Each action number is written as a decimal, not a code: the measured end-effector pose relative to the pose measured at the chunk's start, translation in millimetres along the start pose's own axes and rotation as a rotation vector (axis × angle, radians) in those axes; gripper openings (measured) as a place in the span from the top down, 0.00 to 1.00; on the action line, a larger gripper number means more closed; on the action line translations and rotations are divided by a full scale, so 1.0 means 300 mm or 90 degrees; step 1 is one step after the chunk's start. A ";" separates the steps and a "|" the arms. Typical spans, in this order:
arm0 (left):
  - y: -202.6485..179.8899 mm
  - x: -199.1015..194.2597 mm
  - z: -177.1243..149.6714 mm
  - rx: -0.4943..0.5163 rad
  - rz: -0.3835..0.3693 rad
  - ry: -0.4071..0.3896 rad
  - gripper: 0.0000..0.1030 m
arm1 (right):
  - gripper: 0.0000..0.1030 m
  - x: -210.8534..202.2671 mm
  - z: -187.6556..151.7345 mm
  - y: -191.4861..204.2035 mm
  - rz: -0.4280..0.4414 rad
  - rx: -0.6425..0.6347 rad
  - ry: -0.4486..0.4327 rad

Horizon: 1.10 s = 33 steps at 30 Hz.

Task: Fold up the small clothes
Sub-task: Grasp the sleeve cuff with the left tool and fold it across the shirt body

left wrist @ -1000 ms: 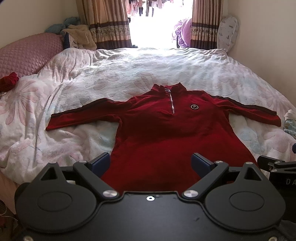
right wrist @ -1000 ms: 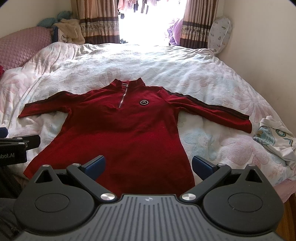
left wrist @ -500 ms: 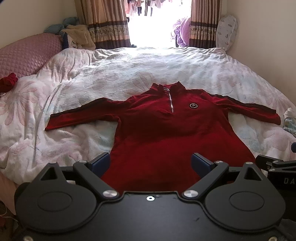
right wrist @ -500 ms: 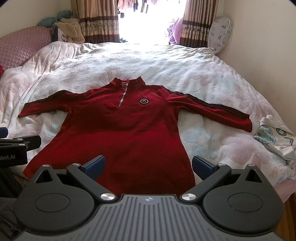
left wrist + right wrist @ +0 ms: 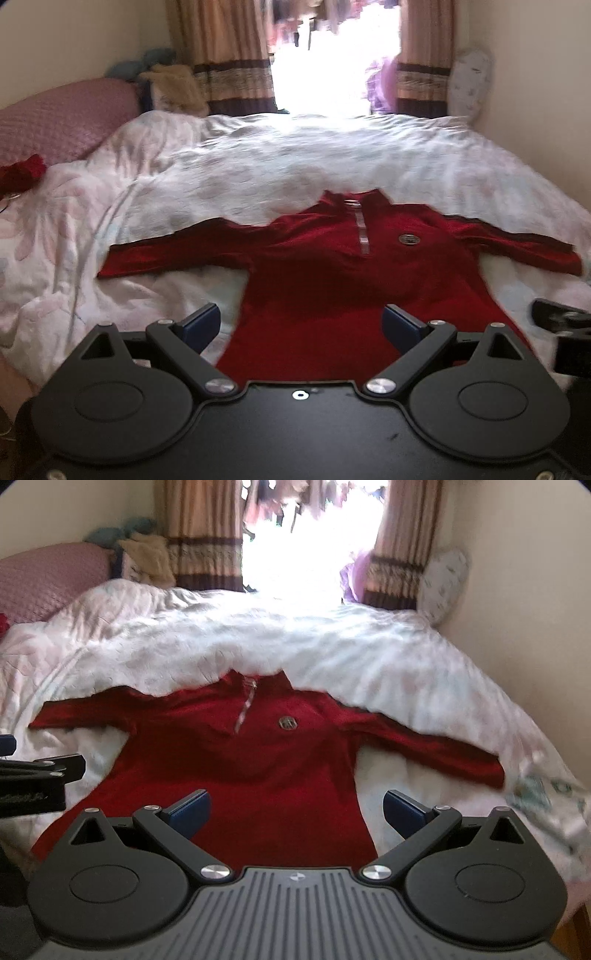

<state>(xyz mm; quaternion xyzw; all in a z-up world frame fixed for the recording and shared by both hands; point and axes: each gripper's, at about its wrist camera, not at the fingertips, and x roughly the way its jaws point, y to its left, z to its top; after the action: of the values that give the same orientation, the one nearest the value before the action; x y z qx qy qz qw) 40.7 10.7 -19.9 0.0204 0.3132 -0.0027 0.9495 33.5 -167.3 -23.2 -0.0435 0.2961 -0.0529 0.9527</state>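
Two grippers spread wide and empty, left gripper (image 5: pixel 301 326), right gripper (image 5: pixel 297 808), red top (image 5: pixel 351 280) flat just ahead

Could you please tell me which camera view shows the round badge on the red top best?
The left wrist view: the badge sits less blurred there. The right wrist view shows it too, smeared.

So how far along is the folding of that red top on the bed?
Barely started. Done: the red long-sleeved zip-neck top lies spread flat on the white floral quilt, front up, sleeves out to both sides. In hand: nothing; the left gripper and right gripper are both open, near its hem. Left: every fold, plus the pale crumpled garment at the bed's edge.
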 end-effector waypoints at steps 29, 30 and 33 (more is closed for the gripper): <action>1.372 1.201 0.146 -0.498 0.269 0.100 0.06 | 0.00 0.855 0.001 -0.249 0.040 0.111 0.086; 1.405 1.239 0.150 -0.513 0.265 0.121 0.06 | 0.00 0.868 -0.005 -0.251 0.033 0.102 0.092; 1.449 1.307 0.130 -0.573 0.236 0.172 0.06 | 0.00 0.897 -0.012 -0.263 0.004 0.079 0.102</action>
<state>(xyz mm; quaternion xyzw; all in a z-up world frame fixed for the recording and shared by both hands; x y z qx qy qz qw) 386.9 446.5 -205.8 -0.3354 0.3949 0.3035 0.7997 246.0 -279.7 -167.8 0.0210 0.3674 -0.0713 0.9271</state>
